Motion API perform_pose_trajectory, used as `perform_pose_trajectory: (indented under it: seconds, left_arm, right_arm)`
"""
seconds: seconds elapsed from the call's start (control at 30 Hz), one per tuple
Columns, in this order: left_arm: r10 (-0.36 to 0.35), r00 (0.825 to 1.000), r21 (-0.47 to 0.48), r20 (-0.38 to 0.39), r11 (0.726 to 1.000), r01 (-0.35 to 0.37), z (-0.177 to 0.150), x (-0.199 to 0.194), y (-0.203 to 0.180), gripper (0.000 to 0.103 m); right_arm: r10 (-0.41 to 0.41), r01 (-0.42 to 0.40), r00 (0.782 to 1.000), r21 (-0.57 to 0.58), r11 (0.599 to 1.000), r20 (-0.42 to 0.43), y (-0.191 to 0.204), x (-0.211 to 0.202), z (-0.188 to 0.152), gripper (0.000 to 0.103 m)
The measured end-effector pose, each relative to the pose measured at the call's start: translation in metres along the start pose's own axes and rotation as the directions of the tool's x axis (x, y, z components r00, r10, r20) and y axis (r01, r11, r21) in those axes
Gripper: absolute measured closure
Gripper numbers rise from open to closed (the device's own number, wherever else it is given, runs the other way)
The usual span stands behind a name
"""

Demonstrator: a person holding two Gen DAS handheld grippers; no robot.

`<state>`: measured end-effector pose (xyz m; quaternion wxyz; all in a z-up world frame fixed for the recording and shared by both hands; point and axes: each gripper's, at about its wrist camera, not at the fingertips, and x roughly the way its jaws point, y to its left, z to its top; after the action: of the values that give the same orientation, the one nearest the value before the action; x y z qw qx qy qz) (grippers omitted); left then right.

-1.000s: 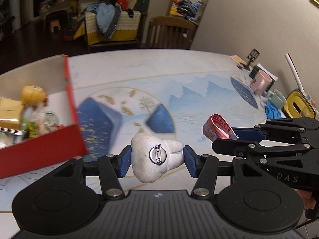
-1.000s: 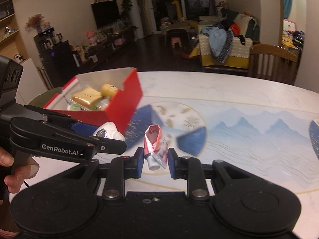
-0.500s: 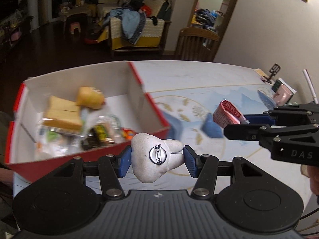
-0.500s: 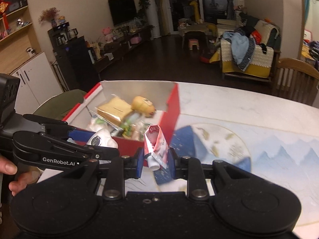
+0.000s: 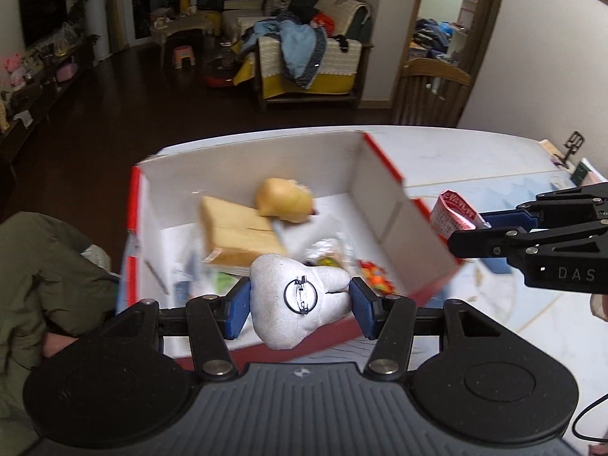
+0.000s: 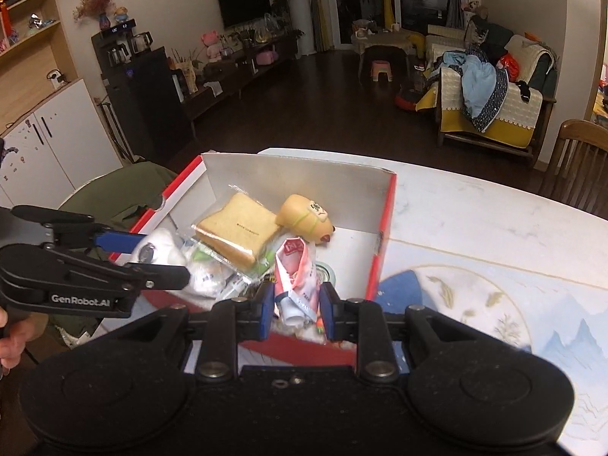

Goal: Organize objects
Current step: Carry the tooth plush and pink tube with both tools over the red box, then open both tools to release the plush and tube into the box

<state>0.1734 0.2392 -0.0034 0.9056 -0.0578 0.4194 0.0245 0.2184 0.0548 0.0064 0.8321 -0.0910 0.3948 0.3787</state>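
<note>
Box (image 5: 383, 174) now lies under both held items.

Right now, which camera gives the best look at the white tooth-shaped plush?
The left wrist view. The white tooth-shaped plush sits centred and close between the left gripper fingers, its metal pin showing. In the right wrist view it is small, at the left edge, partly hidden behind a finger, above the red box.

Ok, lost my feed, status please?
Left gripper shut on white plush. Right gripper shut on pink packet. Both over red box. Nothing blocking.
</note>
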Motion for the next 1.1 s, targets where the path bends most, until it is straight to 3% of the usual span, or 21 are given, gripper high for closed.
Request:
perform_pose_trajectory:
  seconds: [0.33,0.67,0.93,1.1]
  left_arm:
    - [0.068,0.994,-0.059,-0.089,0.996,-0.074,0.011,0.037,0.046,0.048]
    - [0.083,0.984,-0.002,-0.160,0.996,-0.085,0.007,0.070,0.043,0.048]
    - [0.085,0.985,0.032,-0.150,0.996,-0.081,0.003,0.075,0.039,0.048]
    - [0.070,0.987,0.050,-0.144,0.997,-0.064,0.001,0.074,0.037,0.041]
  right_arm:
    - [-0.063,0.063,0.996,-0.003,0.998,-0.055,0.013,0.053,0.016,0.078]
    - [-0.085,0.082,0.990,-0.031,0.996,-0.110,0.024,0.091,0.017,0.078]
    - [-0.069,0.065,0.987,-0.035,0.997,-0.146,0.029,0.103,0.012,0.076]
    - [-0.063,0.058,0.985,-0.032,0.998,-0.162,0.028,0.105,0.007,0.073]
